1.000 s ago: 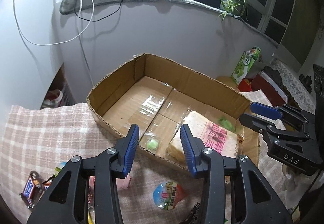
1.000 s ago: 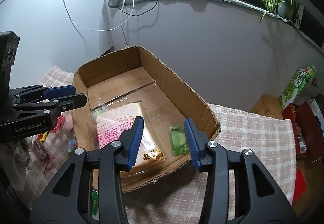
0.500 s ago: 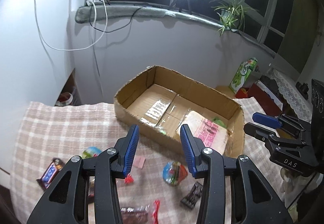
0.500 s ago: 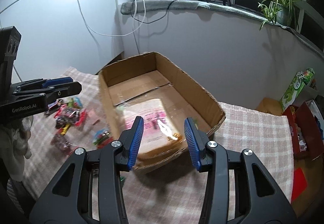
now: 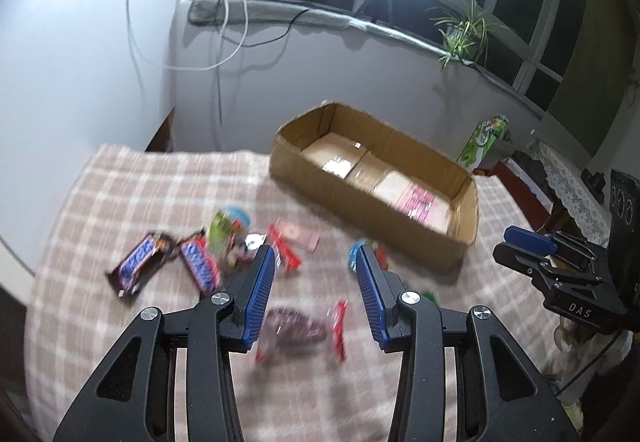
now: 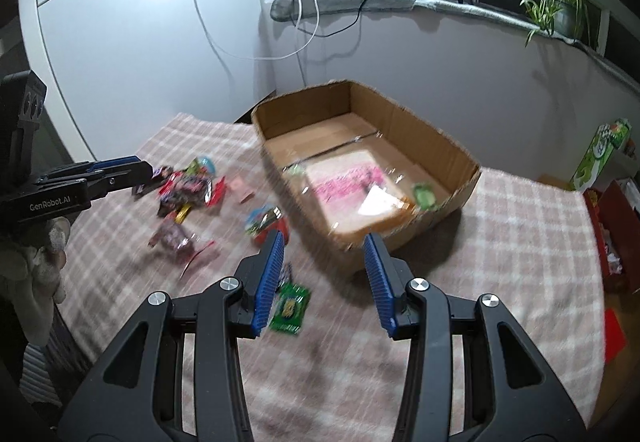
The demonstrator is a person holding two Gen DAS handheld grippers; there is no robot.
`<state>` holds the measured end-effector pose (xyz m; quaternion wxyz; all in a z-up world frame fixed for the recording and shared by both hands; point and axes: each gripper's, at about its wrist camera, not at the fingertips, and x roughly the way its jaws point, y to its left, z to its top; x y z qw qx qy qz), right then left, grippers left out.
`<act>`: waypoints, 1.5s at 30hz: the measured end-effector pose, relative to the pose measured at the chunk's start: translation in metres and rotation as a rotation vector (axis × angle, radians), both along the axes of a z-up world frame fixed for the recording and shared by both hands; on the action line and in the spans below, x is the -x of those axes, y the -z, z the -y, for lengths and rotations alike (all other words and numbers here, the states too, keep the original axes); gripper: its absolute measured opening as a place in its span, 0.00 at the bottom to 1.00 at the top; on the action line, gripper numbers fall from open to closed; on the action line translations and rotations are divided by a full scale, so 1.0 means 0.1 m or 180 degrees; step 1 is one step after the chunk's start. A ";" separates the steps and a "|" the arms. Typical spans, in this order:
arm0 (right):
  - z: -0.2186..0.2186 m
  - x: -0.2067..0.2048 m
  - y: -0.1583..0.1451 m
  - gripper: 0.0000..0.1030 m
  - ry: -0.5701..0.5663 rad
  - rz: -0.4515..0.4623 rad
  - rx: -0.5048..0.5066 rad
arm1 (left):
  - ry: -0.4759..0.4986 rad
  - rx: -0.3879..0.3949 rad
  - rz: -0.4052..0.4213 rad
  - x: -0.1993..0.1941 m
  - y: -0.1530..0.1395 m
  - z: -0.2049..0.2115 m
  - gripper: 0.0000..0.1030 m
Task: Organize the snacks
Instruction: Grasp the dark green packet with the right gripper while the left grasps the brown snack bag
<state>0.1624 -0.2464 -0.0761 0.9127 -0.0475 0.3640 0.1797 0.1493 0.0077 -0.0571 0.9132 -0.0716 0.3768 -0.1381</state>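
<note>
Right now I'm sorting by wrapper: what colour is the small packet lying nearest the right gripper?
Green, with yellowish print: the small packet shows best in the right wrist view.

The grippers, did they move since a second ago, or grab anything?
Both pulled back and up from the box: the left gripper and right gripper now hang over the loose snacks on the cloth. Neither grabbed anything; both stayed open. The pink pack stayed in the box.

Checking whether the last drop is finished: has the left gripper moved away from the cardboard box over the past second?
Yes. The left gripper has pulled back and up from the cardboard box; its open fingers now frame loose snacks on the checked cloth.
</note>
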 end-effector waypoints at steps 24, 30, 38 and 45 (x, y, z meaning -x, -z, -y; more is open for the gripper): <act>-0.28 0.03 0.73 0.53 0.0001 -0.0503 0.0168 | -0.0035 -0.0425 -0.0258 0.11 0.58 0.17 0.62; -0.34 -0.03 0.80 0.53 0.0000 -0.0532 0.0252 | -0.0007 -0.0546 -0.0353 0.02 0.70 0.25 0.62; -0.36 -0.06 0.86 0.47 0.0003 -0.0549 0.0304 | -0.0033 -0.0531 -0.0350 0.00 0.74 0.24 0.61; -0.35 -0.06 0.86 0.31 -0.0012 -0.0539 0.0312 | -0.0010 -0.0533 -0.0300 0.02 0.75 0.27 0.52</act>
